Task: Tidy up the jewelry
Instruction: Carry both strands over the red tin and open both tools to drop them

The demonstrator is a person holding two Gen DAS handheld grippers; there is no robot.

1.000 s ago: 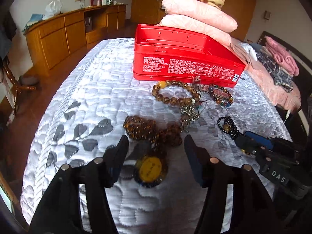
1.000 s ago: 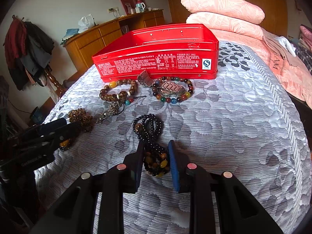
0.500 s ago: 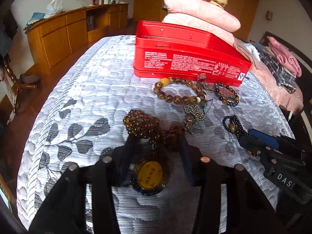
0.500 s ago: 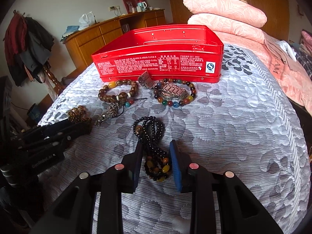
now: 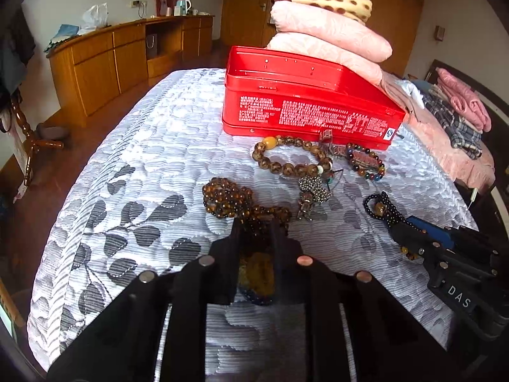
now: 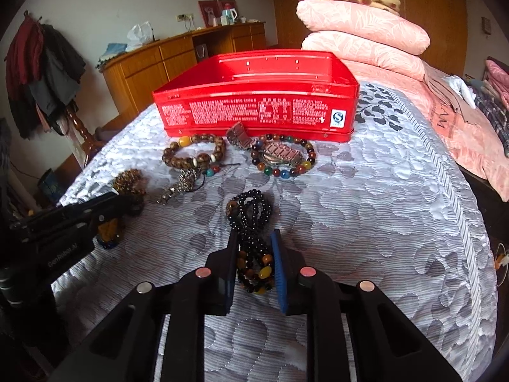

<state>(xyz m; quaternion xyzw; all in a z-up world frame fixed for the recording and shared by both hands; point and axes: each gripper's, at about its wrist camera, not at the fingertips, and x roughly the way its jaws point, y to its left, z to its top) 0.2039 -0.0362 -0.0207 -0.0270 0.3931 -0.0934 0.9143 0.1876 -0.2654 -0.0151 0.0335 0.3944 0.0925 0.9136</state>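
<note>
The left tool (image 5: pixel 256 238) has its fingers drawn narrow around the amber pendant (image 5: pixel 257 275) and the near end of the brown bead necklace (image 5: pixel 235 199), and the right tool (image 6: pixel 254 254) is likewise pinched narrow on the coloured end of the black bead strand (image 6: pixel 251 222). In the left wrist view the pendant sits in shadow between the fingers, so the grip looks closed on it, though how firmly the pads bite is hard to judge. The main risk is that each tool holds only one end of a loose, heaped string: on lifting, the free loops may swing, slide out of the pads, or drag across the quilted bed cover (image 5: pixel 152 146) and catch its stitching. The brown necklace's far coil lies near the metal charm cluster (image 5: pixel 313 189) of the large-bead bracelet (image 5: pixel 289 156), so it could hook that tassel and pull it along. The multicoloured bracelet (image 6: pixel 283 156) lies further back, just beside the open red tin (image 6: pixel 257 102), which stands at the far end of the bed, well beyond both tools. A trailing strand might drape over the tin's rim rather than drop inside.
</note>
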